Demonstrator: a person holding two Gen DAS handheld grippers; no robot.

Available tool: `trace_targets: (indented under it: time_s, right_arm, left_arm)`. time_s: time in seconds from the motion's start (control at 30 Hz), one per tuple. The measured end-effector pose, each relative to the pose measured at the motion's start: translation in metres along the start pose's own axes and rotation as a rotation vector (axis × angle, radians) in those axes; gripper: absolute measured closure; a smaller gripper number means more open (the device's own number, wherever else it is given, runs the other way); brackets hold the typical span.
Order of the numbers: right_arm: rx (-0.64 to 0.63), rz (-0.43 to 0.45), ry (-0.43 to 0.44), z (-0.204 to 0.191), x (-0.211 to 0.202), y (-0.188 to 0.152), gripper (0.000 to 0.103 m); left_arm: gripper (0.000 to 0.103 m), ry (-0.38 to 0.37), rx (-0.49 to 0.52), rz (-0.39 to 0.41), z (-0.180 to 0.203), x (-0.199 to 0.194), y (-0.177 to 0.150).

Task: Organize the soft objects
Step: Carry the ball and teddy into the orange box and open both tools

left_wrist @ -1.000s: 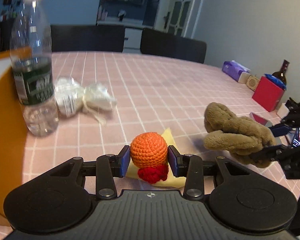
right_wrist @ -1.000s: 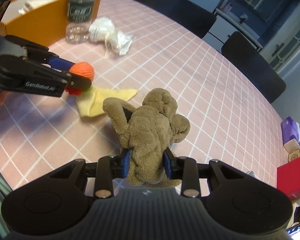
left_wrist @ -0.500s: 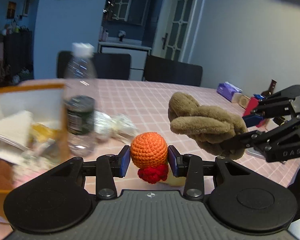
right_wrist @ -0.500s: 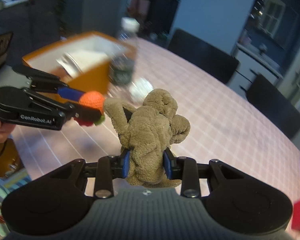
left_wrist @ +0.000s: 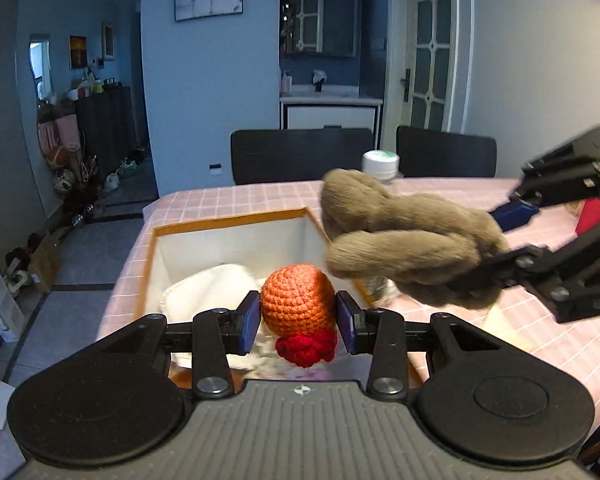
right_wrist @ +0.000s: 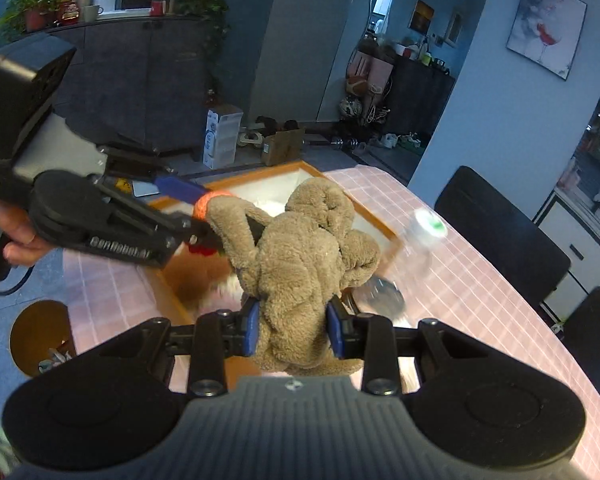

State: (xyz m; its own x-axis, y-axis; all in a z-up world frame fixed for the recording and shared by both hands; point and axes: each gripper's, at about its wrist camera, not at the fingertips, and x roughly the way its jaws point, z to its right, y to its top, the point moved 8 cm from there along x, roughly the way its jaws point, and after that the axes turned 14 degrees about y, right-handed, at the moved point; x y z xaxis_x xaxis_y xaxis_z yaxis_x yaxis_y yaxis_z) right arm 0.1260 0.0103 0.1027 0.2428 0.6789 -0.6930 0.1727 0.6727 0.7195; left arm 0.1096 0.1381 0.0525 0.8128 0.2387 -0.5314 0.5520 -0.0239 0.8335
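The orange crochet ball [left_wrist: 297,300], with a red knitted bit hanging under it, sits clamped between the blue pads of the left hand-held gripper [left_wrist: 298,317], held in the air above the open orange-rimmed box [left_wrist: 228,220]. A white cloth [left_wrist: 210,290] lies inside that box. The brown plush toy [right_wrist: 300,272] is squeezed between the narrowed fingers of the right hand-held gripper [right_wrist: 293,330], raised just right of the ball near the box's right wall.

The left wrist view shows the box interior and the bottle cap [left_wrist: 380,160] behind the plush. The right wrist view shows the blurred water bottle [right_wrist: 414,248] beside the box on the pink checked table [right_wrist: 480,280], and the person's hand [right_wrist: 14,236] gripping the left tool's handle.
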Motion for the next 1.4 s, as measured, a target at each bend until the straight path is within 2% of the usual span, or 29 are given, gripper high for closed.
trace_targets:
  time_s: [0.2, 0.4, 0.77, 0.93, 1.1, 1.13, 1.23, 1.4]
  right_arm:
    - [0.044, -0.087, -0.036, 0.02, 0.064, 0.035, 0.07]
    - [0.046, -0.21, -0.097, 0.04, 0.125, 0.052, 0.07]
    - [0.006, -0.405, -0.174, 0.065, 0.188, 0.033, 0.068]
    - [-0.021, -0.44, -0.194, 0.072, 0.205, 0.022, 0.063]
    - [-0.028, -0.455, -0.176, 0.074, 0.207, 0.019, 0.062]
    - [-0.037, -0.451, -0.178, 0.073, 0.204, 0.019, 0.062]
    - [-0.082, -0.416, -0.18, 0.065, 0.193, 0.026, 0.052]
    - [-0.173, -0.362, -0.177, 0.042, 0.16, 0.027, 0.051]
  left_arm:
    - [0.058, -0.026, 0.056, -0.091, -0.014, 0.035, -0.001]
    - [0.058, -0.063, 0.118, -0.138, -0.019, 0.062, -0.012]
    - [0.058, -0.116, 0.122, -0.221, -0.024, 0.092, -0.02]
    - [0.058, -0.126, 0.116, -0.236, -0.024, 0.098, -0.023]
    - [0.058, -0.129, 0.118, -0.25, -0.024, 0.097, -0.026]
    - [0.058, -0.127, 0.118, -0.251, -0.024, 0.098, -0.025]
    - [0.058, -0.13, 0.12, -0.25, -0.023, 0.097, -0.024]
    - [0.058, -0.162, 0.133, -0.254, -0.014, 0.09, -0.025]
